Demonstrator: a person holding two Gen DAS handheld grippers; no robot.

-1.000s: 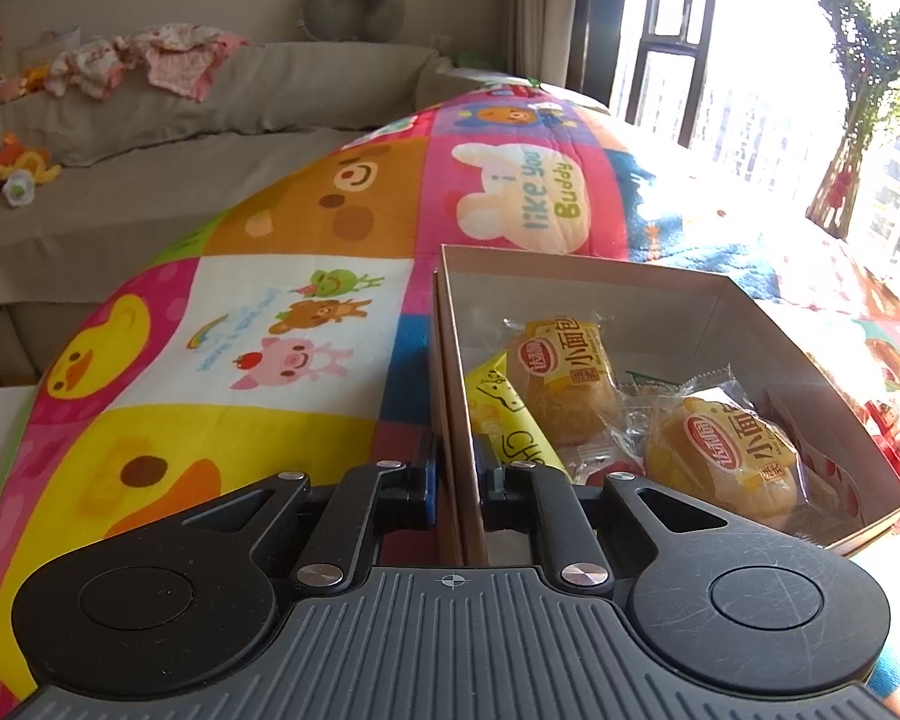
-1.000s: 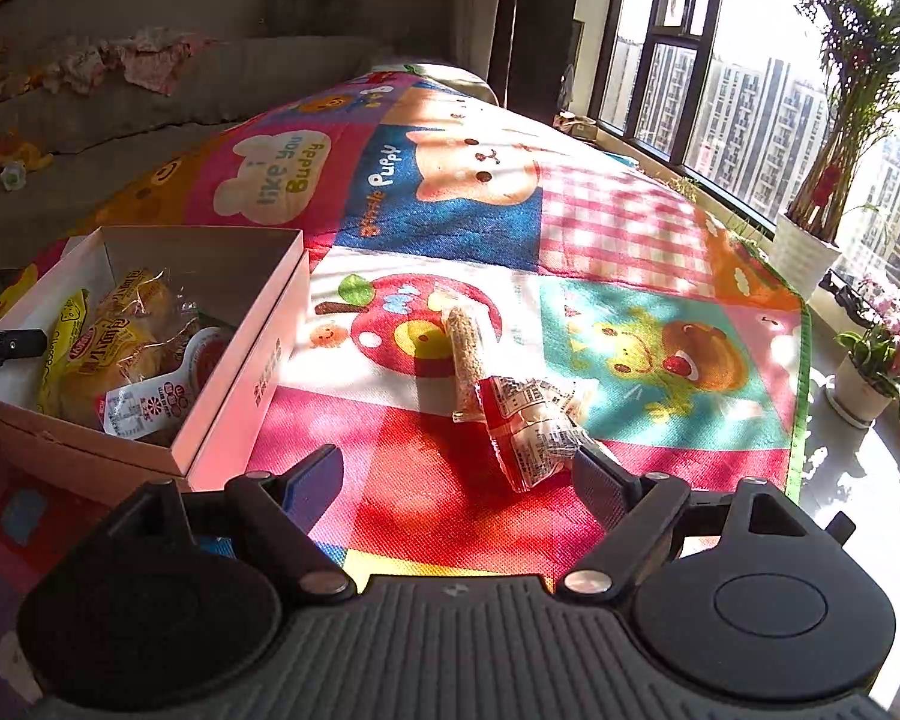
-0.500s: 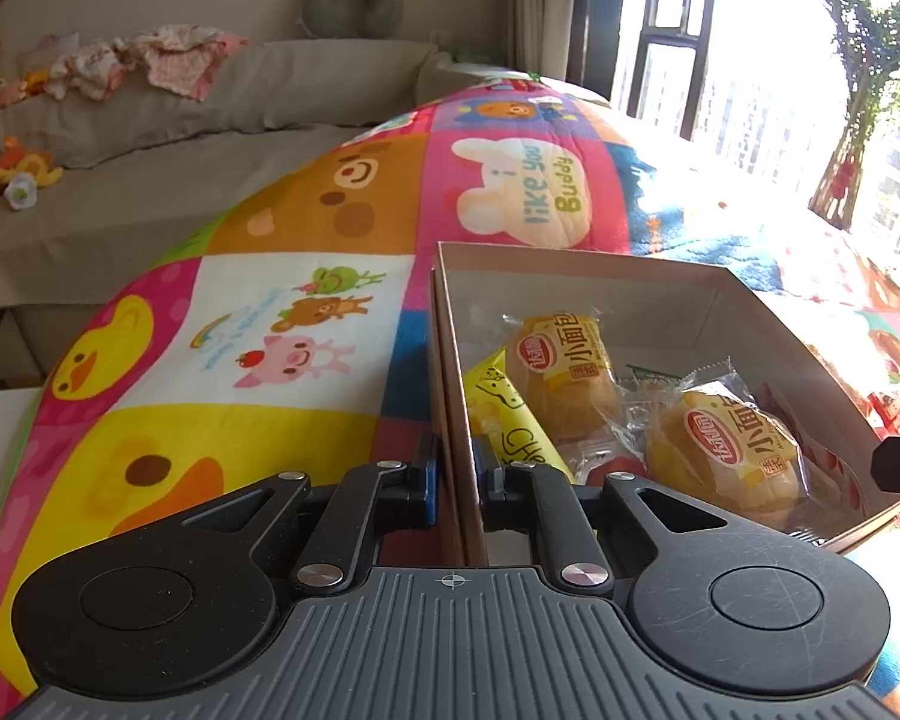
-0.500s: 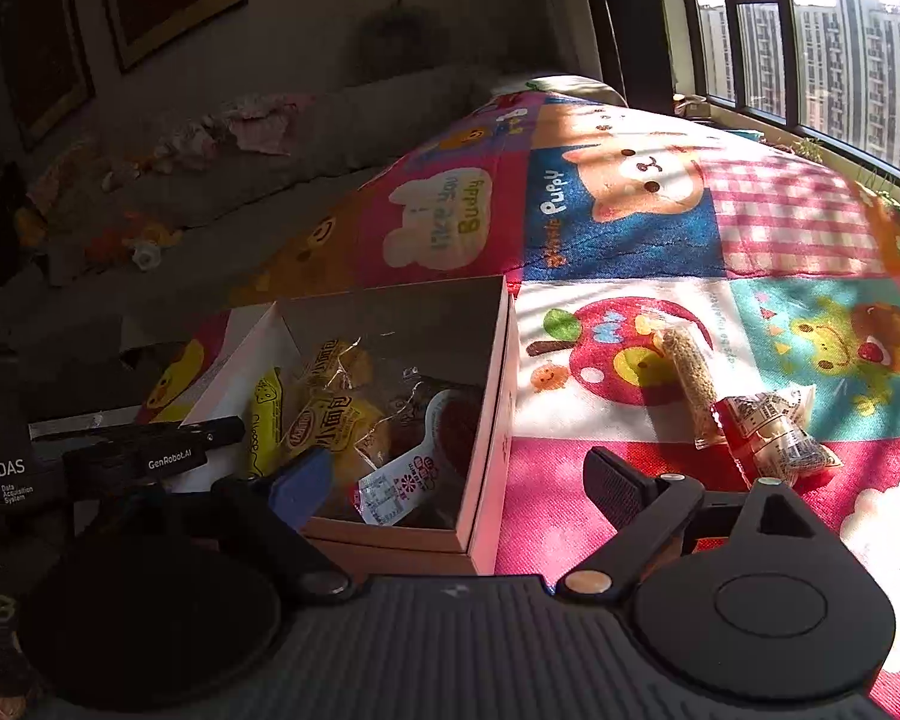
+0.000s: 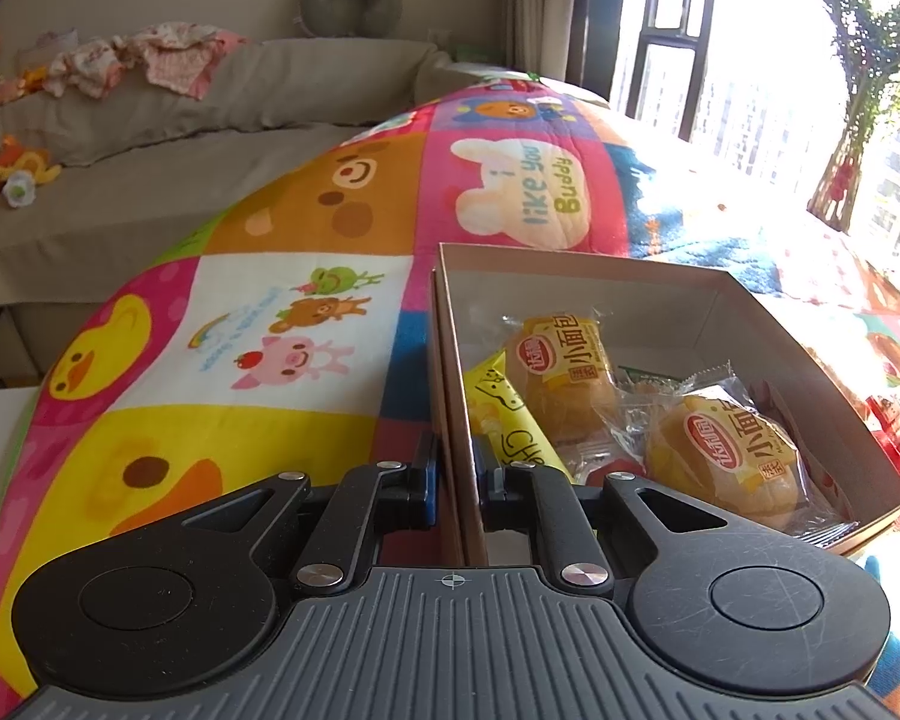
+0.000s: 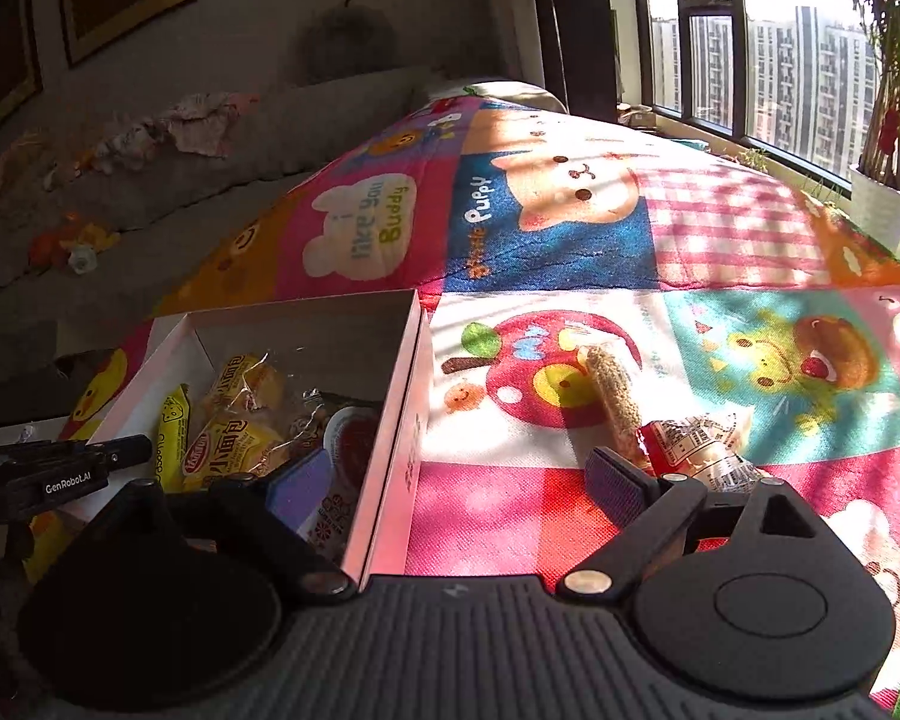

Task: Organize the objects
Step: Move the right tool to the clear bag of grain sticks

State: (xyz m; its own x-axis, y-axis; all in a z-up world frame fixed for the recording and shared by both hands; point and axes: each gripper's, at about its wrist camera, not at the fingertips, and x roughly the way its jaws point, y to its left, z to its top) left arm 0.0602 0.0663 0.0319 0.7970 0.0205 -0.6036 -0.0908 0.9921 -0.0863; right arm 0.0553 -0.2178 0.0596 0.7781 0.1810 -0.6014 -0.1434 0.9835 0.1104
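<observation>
Two snack packets (image 6: 660, 444) lie beside the box (image 6: 411, 420), near the wide-spread right gripper (image 6: 456, 480).

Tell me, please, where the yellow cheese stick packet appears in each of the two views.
Left wrist view: the yellow cheese stick packet lies low in the centre, inside the cardboard box, against its left wall.
Right wrist view: the packet is at lower left, by the box's far left wall.
Shared landmark: the "I like you Buddy" bunny patch.
</observation>
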